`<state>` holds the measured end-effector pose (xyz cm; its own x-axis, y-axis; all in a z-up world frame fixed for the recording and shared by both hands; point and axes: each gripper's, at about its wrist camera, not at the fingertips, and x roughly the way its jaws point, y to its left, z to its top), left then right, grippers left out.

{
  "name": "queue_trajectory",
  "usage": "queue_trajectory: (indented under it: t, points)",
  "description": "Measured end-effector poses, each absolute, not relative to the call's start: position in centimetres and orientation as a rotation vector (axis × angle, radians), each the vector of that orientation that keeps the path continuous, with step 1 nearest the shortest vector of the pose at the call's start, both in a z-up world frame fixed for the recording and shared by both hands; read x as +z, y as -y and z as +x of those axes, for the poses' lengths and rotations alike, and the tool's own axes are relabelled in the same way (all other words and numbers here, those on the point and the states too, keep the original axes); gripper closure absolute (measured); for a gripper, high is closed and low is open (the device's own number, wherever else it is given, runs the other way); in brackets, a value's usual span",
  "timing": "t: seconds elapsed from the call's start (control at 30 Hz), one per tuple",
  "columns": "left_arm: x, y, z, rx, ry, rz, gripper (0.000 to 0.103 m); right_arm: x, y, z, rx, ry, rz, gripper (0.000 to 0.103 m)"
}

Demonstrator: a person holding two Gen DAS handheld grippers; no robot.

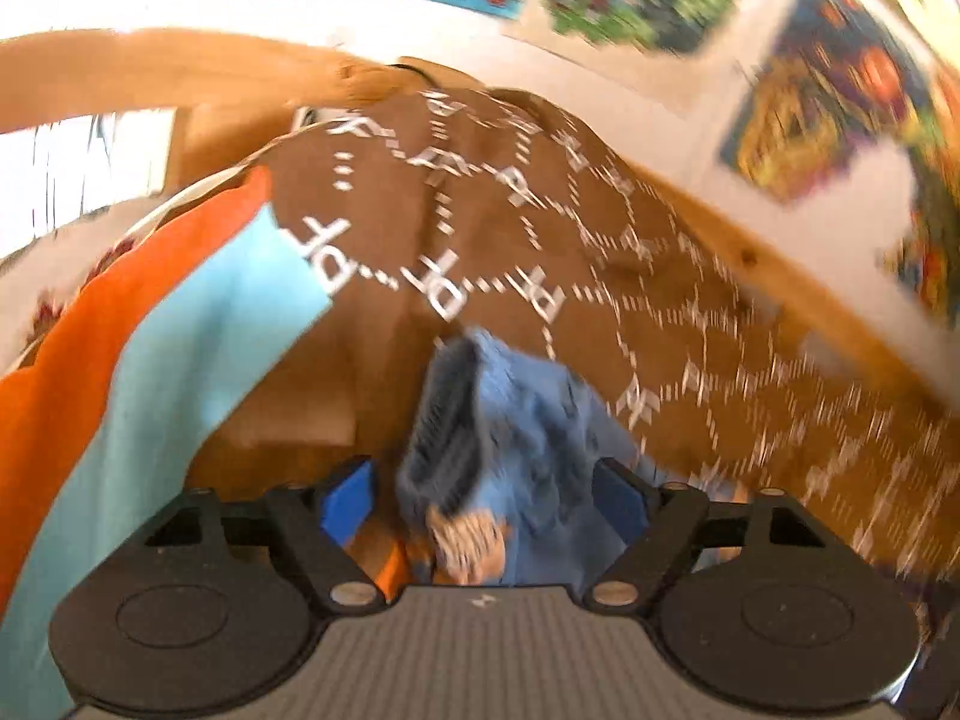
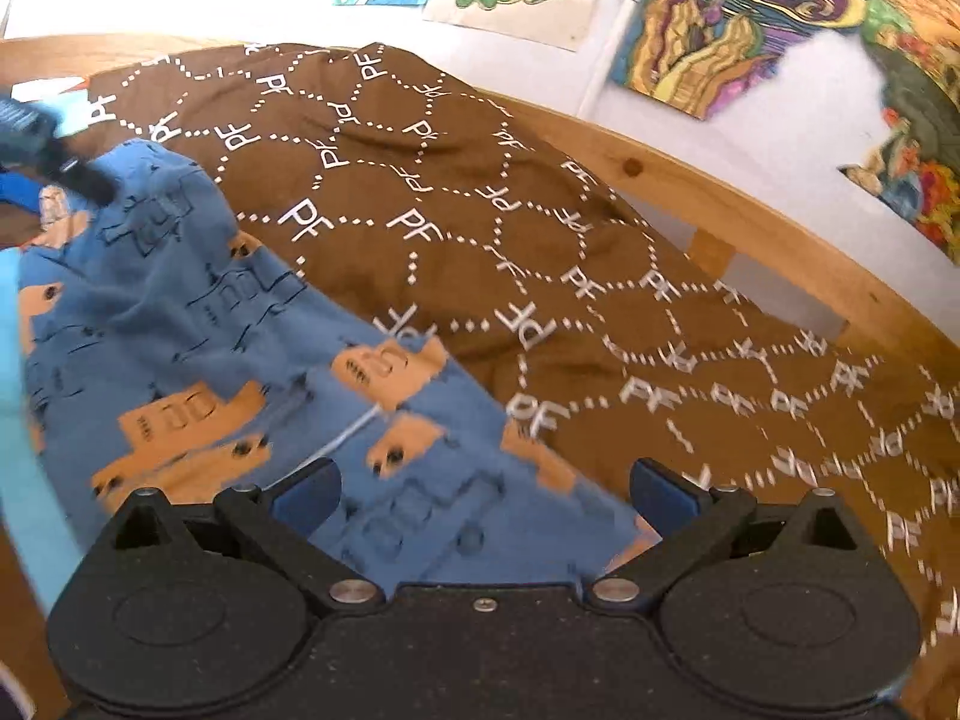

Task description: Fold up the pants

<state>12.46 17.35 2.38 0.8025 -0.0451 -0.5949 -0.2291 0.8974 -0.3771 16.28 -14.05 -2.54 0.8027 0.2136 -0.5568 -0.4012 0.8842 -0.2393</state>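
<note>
Small blue pants (image 2: 198,324) printed with orange trucks lie on a brown blanket (image 2: 468,210) patterned with white "PF" hexagons. In the right wrist view my right gripper (image 2: 480,492) is open, its blue pads spread wide over the near end of the pants. The left gripper (image 2: 36,144) shows at the far end of the pants, blurred. In the left wrist view my left gripper (image 1: 486,498) is open, with a bunched end of the pants (image 1: 510,450) lying between its pads; that view is motion blurred.
A wooden bed rail (image 2: 690,180) runs behind the blanket. Colourful posters (image 2: 738,18) hang on the white wall. An orange and light blue cloth (image 1: 132,348) lies to the left of the pants.
</note>
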Motion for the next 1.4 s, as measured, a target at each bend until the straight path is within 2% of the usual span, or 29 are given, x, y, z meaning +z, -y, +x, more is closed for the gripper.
queue_trajectory:
  t: [0.17,0.27,0.33,0.43,0.73,1.03,1.23,1.4]
  points:
    - [2.1,-18.2,13.6,0.128,-0.666,-0.498,0.033,-3.4,14.7,14.5,0.290,-0.583,-0.295,0.001]
    - [2.1,-17.8,13.8,0.167,-0.694,-0.477,0.051,-4.5,14.2,14.3,0.313,-0.626,-0.300,0.001]
    - [2.3,-18.0,13.9,0.182,-0.731,-0.472,0.076,-4.5,13.9,13.9,0.327,-0.613,-0.320,0.001]
    - [2.7,-18.1,13.4,0.193,-0.748,-0.493,0.081,-4.0,13.9,13.3,0.343,-0.592,-0.316,0.001]
    - [7.1,-13.1,13.0,0.082,-0.688,-0.294,0.084,-2.7,15.1,12.3,0.316,-0.575,-0.296,0.001]
    - [11.0,-5.1,12.6,-0.137,-0.638,-0.161,0.084,1.1,18.8,10.7,0.265,-0.557,-0.270,0.001]
    - [10.8,0.3,12.8,-0.294,-0.650,-0.130,0.084,2.9,22.7,9.2,0.210,-0.581,-0.240,0.001]
    - [8.4,5.6,12.6,-0.429,-0.656,-0.064,0.084,3.0,26.8,9.2,0.119,-0.604,-0.194,0.001]
